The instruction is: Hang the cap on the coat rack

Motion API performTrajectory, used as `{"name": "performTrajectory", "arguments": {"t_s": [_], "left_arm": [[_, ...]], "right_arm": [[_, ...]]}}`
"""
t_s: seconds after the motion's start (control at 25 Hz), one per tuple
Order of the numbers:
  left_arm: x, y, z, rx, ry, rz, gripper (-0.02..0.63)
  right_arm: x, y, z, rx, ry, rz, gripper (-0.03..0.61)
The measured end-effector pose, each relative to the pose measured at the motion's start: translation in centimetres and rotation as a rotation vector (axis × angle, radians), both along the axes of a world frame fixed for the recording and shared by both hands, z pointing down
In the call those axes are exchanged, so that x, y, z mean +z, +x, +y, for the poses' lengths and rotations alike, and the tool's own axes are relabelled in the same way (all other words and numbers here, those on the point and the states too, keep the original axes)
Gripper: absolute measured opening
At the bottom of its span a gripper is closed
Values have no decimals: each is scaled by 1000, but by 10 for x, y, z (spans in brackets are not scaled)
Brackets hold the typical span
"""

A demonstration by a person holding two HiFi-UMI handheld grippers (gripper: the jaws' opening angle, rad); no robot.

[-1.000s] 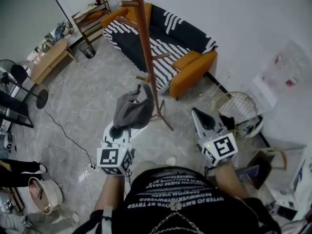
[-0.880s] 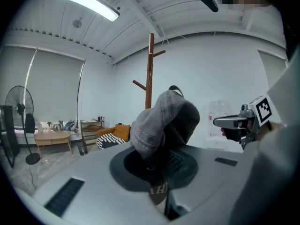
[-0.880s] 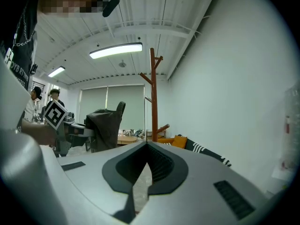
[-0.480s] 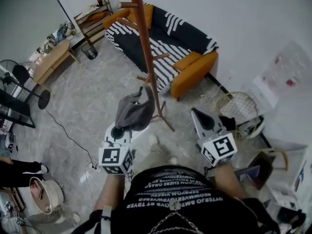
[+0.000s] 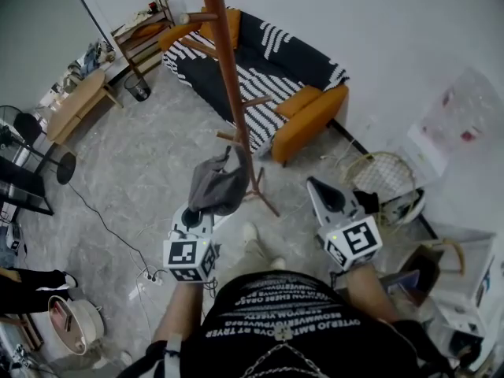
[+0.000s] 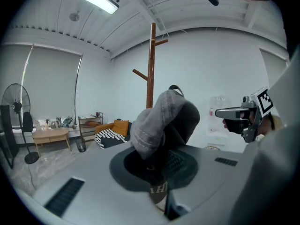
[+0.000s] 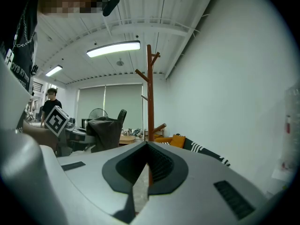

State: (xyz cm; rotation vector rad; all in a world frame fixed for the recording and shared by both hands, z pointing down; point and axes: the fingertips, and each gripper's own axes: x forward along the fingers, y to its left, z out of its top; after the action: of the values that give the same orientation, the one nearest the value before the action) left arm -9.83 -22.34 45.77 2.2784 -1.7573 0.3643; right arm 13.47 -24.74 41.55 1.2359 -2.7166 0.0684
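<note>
A limp grey cap hangs from my left gripper, which is shut on its lower edge. In the left gripper view the cap bulges up over the jaws of that gripper. The brown wooden coat rack stands just beyond the cap, its pegs bare. Its pole rises straight ahead in the right gripper view. My right gripper is level with the left one, right of the rack's foot. It is shut with nothing in it.
An orange sofa with a black-and-white striped throw stands behind the rack. A wooden table, a shelf and a bin are far left. A fan and a floor cable lie left. Clutter lines the right wall.
Both grippers keep nearly the same places, the cap still held. A foot has come forward under them and the view has shifted slightly toward the rack.
</note>
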Motion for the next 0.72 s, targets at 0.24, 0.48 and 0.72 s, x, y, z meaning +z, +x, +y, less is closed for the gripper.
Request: {"name": "performTrajectory", "arguments": {"t_s": [0.24, 0.48, 0.72], "left_arm": [[17, -2, -23, 4, -33, -4, 17], [37, -3, -44, 8, -55, -20, 17], [53, -7, -57, 2, -82, -13, 17]], "right_arm": [[5, 0, -20, 0, -9, 15, -6], [10, -5, -38, -10, -44, 22, -6], [16, -15, -49, -24, -71, 25, -6]]}}
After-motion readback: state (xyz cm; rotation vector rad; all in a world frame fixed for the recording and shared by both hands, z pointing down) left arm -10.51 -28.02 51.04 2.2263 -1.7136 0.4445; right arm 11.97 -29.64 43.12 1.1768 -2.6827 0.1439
